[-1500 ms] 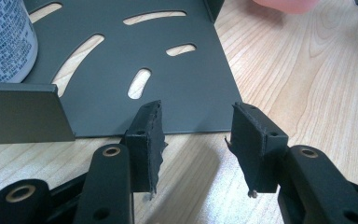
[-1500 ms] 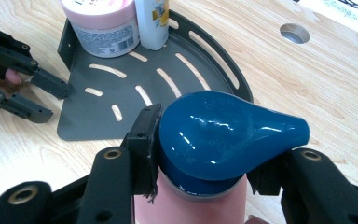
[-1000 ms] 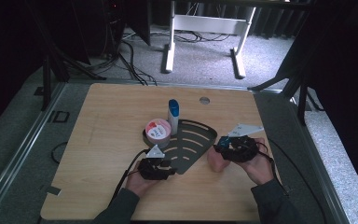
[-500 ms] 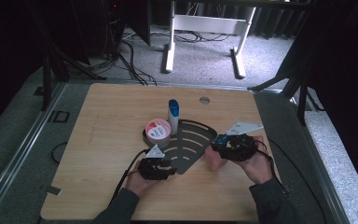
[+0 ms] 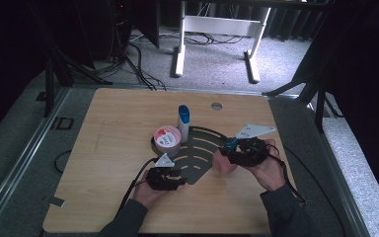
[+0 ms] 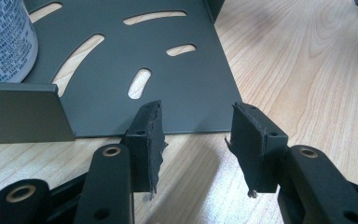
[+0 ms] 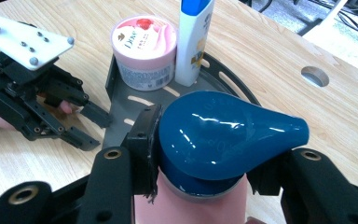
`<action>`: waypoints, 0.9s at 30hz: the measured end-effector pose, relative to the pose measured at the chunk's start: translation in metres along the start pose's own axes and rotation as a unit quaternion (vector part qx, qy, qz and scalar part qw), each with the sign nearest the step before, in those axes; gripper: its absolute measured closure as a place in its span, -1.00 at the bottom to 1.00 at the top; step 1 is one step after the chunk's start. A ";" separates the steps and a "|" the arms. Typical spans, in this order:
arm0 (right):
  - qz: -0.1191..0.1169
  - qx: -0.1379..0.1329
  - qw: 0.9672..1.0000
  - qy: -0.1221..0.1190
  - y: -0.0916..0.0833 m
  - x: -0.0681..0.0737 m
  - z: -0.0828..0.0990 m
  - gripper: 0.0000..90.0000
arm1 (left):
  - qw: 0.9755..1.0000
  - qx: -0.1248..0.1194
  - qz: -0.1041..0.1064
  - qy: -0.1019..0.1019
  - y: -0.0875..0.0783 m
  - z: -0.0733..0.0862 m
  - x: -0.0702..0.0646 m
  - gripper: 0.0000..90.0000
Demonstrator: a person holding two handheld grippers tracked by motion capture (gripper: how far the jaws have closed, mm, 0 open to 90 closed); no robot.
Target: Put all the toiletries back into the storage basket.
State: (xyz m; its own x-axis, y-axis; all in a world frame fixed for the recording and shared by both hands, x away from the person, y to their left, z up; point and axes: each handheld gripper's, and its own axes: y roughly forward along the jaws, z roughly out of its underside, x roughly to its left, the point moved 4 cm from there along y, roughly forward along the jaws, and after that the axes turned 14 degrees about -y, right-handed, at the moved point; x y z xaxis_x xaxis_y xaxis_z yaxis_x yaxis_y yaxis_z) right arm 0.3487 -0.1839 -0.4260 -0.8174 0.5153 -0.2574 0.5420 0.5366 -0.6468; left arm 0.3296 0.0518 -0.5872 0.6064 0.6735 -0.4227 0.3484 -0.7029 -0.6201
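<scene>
A dark slotted metal rack [image 5: 202, 148] lies flat mid-table, carrying a pink-lidded Dove jar [image 5: 168, 137] and a white bottle with a blue cap [image 5: 183, 121]. My right gripper [image 5: 229, 152] is over the rack's right edge, shut on a pink bottle with a blue teardrop cap [image 7: 223, 135]; the jaws press just below the cap. My left gripper [image 5: 180, 178] rests at the rack's near edge [image 6: 168, 70], open with nothing between its pads [image 6: 147, 135]. In the right gripper view the jar [image 7: 144, 49], white bottle [image 7: 193, 37] and left gripper [image 7: 89, 127] lie ahead.
The wooden table [image 5: 113, 123] has a round cable hole [image 5: 216, 106] at the back. Cables trail from both grippers toward the front edge. White desk legs [image 5: 180, 49] and loose cables lie on the floor beyond the table.
The right gripper with the pink bottle has drifted slightly left toward the rack. The left gripper has stayed put.
</scene>
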 end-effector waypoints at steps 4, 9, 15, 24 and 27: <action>0.000 -0.003 1.000 0.003 0.002 -0.001 -0.004 0.17 | 1.000 0.000 0.000 0.000 0.000 0.000 0.000 0.20; 0.003 -0.005 1.000 0.006 0.006 -0.003 -0.008 0.17 | 1.000 0.000 0.000 0.000 0.000 0.000 0.000 0.20; 0.006 -0.005 1.000 0.013 0.010 -0.004 -0.012 0.17 | 1.000 0.000 0.000 0.000 0.000 0.000 0.000 0.20; 0.007 -0.009 1.000 0.015 0.016 -0.008 -0.017 0.17 | 1.000 0.000 0.000 0.000 0.000 0.000 0.000 0.20; 0.008 -0.008 1.000 0.018 0.018 -0.009 -0.020 0.17 | 1.000 0.000 0.000 0.000 0.000 0.000 0.000 0.20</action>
State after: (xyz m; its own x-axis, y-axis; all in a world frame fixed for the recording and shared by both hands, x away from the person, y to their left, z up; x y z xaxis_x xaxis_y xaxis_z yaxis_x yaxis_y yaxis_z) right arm 0.3701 -0.1654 -0.4210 -0.8013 0.5474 -0.2414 0.5581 0.5387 -0.6312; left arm 0.3296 0.0519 -0.5871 0.6064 0.6733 -0.4231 0.3476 -0.7029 -0.6205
